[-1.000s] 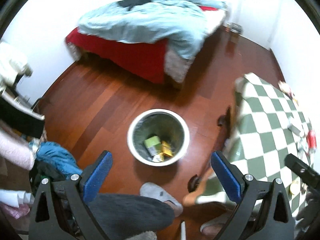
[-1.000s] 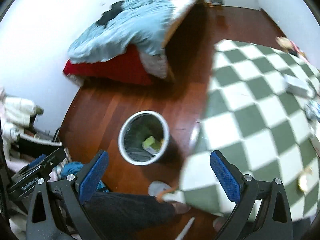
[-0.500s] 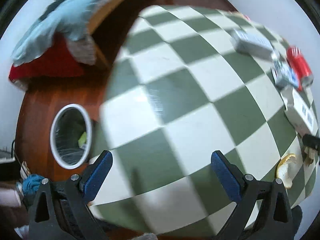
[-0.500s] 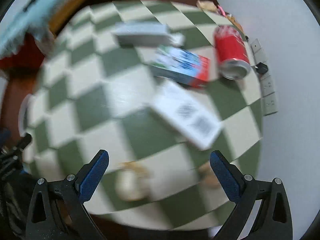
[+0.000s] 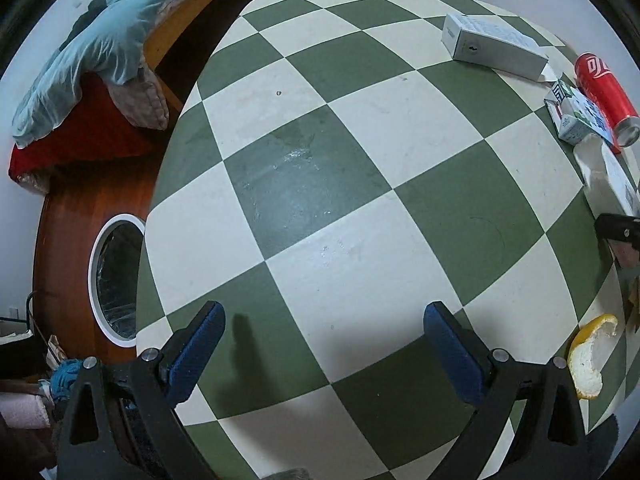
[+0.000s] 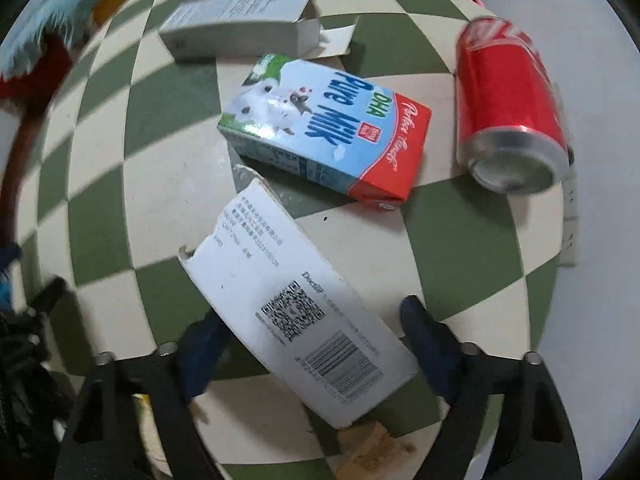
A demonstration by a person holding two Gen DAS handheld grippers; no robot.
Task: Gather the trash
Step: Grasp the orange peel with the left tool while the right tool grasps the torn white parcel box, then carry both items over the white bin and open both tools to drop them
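While straddling the white barcode box (image 6: 296,312) near the table's (image 5: 320,184) right edge, right hand-held gripper (image 6: 316,340) wide open, nothing gripped — lower squarely, close across the narrow sides. Left hand-held gripper (image 5: 324,348) likewise open, empty — bin (image 5: 110,276) beside the left edge.

Torn white box (image 6: 296,312) flat, milk carton (image 6: 324,128) beside; red can (image 6: 508,116) on side

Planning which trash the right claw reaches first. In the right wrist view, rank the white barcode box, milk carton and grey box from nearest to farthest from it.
1. White barcode box: between the open right claw fingers.
2. Milk carton: beyond it, mid-table.
3. Grey box: farthest, at the far edge.
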